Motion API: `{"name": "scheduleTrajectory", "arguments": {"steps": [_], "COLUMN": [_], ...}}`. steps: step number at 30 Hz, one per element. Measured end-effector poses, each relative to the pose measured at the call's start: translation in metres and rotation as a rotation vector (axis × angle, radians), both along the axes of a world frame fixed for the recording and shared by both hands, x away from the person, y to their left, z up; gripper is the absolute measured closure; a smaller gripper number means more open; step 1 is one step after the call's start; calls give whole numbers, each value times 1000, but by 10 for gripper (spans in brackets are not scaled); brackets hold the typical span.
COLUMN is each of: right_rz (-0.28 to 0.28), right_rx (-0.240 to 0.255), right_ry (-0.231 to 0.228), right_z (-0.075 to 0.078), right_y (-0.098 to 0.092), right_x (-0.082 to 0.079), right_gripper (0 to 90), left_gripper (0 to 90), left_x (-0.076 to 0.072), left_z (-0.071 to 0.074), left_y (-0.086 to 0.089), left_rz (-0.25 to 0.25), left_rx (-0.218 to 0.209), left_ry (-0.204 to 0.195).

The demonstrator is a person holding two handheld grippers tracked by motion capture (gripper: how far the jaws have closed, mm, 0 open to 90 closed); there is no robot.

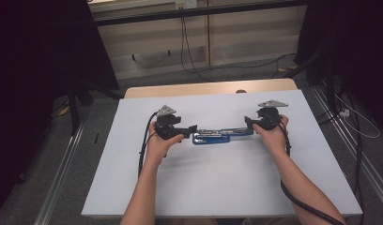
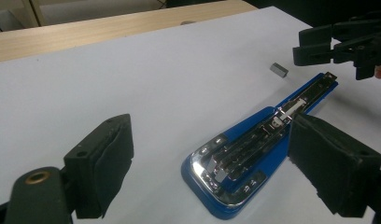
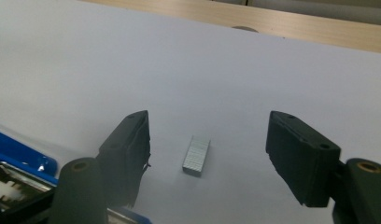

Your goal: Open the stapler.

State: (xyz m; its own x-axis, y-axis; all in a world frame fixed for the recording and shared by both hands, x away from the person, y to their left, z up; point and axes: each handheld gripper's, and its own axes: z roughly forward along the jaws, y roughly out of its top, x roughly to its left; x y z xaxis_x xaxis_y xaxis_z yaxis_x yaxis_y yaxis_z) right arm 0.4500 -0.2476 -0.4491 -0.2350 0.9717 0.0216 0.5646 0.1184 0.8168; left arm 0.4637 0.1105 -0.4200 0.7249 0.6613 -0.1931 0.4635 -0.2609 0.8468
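Right gripper point(image 3: 207, 158) wide open, empty, astride staple block point(image 3: 196, 156): lower squarely, pinch long sides gently, clear of stapler point(image 2: 254, 154) alongside.

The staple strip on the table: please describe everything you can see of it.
The staple strip is a small silvery metal block with fine ridges across its top. It lies flat on the white table, just beyond the opened blue stapler. It lies between the open jaws of the right gripper, and nothing but the table touches it.
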Motion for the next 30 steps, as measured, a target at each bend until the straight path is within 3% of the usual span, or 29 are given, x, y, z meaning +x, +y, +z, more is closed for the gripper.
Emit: {"name": "scheduleTrajectory", "arguments": {"steps": [11, 18, 30], "right_rz": [-19, 2, 22], "right_rx": [4, 0, -9], "right_ry": [42, 55, 81], "right_z": [-6, -6, -10], "right_y": [-5, -4, -2], "right_x": [7, 9, 14], "right_gripper": [388, 507, 611], "left_gripper": [97, 98, 98], "left_x": [1, 0, 1], "left_z": [2, 2, 2], "left_y": [3, 2, 3], "left_rz": [14, 14, 15], "left_rx": [-17, -17, -6], "left_ry": [-13, -16, -15]}}
